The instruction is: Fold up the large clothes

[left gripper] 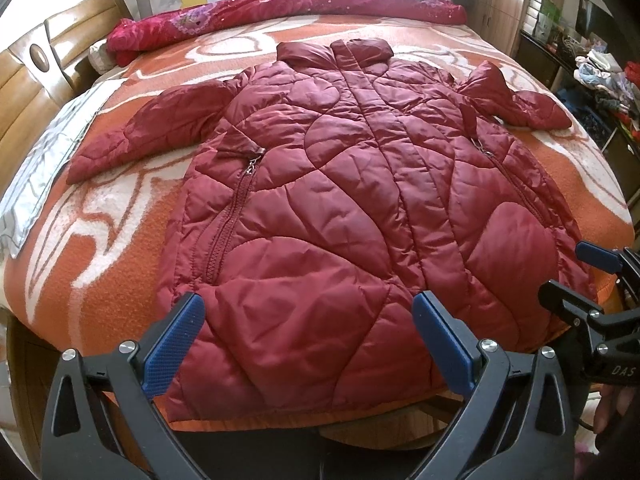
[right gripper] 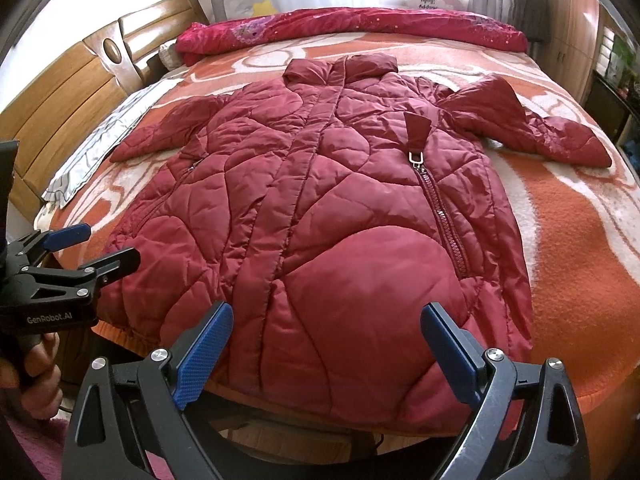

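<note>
1. Left wrist: red padded coat flat on bed, hem nearest me.
2. My left gripper and right gripper spread wide, empty.
3. Pinch a sleeve cuff deep, fold it across the chest.

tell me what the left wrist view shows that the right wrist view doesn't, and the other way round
Only the left wrist view shows the cluttered shelf of clothes at the right edge, and the right gripper from the side.

Only the right wrist view shows the left gripper from the side with the hand holding it, and the coat's right pocket zipper close up.

Both show the red quilted coat spread flat, front up, on the orange blanket, the rolled red quilt beyond it, the wooden headboard, and open jaws near the hem.
</note>
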Action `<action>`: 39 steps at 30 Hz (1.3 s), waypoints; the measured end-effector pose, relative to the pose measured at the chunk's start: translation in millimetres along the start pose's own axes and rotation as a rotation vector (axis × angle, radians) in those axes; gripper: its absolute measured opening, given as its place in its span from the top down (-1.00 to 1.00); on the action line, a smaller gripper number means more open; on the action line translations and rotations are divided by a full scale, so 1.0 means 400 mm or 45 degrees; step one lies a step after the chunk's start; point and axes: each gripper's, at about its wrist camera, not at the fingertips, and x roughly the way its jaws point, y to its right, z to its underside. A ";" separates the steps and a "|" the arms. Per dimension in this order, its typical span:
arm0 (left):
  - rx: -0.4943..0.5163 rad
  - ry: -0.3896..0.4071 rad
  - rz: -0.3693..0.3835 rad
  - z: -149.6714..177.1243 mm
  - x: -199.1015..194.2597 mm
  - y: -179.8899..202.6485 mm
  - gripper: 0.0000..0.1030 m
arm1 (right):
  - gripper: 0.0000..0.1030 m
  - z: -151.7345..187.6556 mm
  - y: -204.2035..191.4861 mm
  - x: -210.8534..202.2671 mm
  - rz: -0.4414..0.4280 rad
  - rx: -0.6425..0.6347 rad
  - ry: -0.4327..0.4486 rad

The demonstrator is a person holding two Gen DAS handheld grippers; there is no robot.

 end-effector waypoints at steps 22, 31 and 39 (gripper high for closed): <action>0.002 -0.055 0.037 -0.040 0.048 -0.012 -1.00 | -0.86 -0.038 0.068 0.012 -0.033 0.072 0.024; -0.083 -0.066 0.091 -0.092 0.090 -0.060 -1.00 | -0.86 -0.081 0.245 0.034 -0.018 0.286 0.049; -0.105 -0.052 0.054 -0.153 0.130 -0.087 -1.00 | -0.86 -0.140 0.471 0.060 0.008 0.512 0.093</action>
